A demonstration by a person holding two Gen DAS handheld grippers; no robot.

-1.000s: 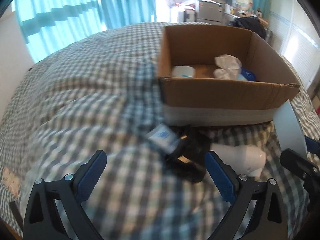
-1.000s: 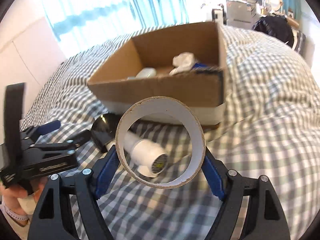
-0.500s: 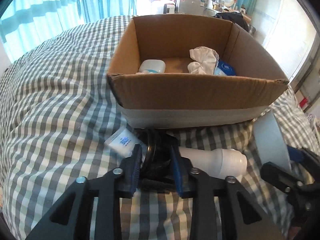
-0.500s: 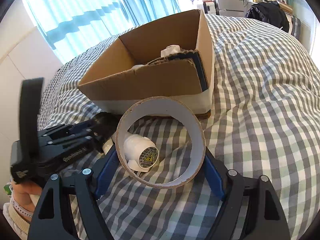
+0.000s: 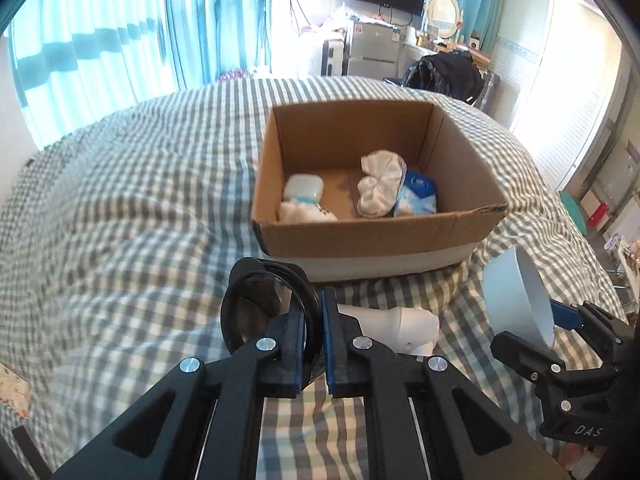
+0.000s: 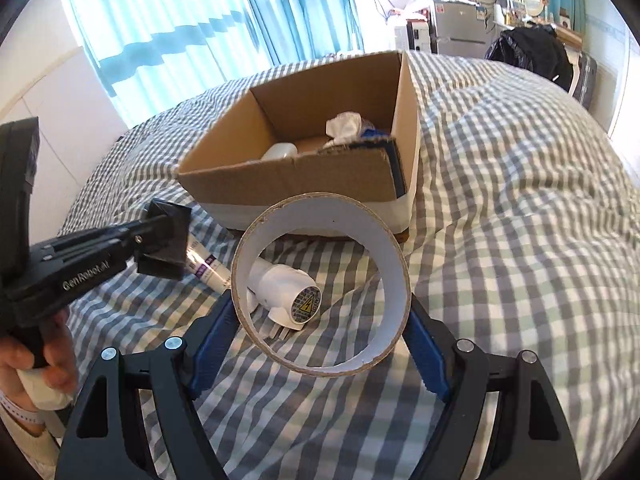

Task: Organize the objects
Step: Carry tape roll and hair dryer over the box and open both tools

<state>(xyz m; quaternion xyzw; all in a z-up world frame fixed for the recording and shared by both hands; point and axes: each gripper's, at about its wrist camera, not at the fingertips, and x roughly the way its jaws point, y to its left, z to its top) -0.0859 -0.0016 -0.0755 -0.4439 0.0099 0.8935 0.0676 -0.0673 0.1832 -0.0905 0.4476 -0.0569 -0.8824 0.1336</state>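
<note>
Black round case, seemingly (image 5: 256,312), pinched in left gripper (image 5: 311,320), right gripper (image 6: 320,344) spread around tape roll (image 6: 320,292)

A grey-and-white checked bedspread (image 5: 120,208) is showing under a brown cardboard box (image 5: 380,236) with a white band along its base. White cloths (image 5: 378,184) and a blue-and-white packet (image 5: 416,196) are lying inside. A black ring (image 5: 264,304) is sitting between blue pads (image 5: 325,340). The tape roll (image 6: 320,288) is showing white inside, brown at its edge. Turquoise curtains (image 6: 192,20) are glowing behind.
</note>
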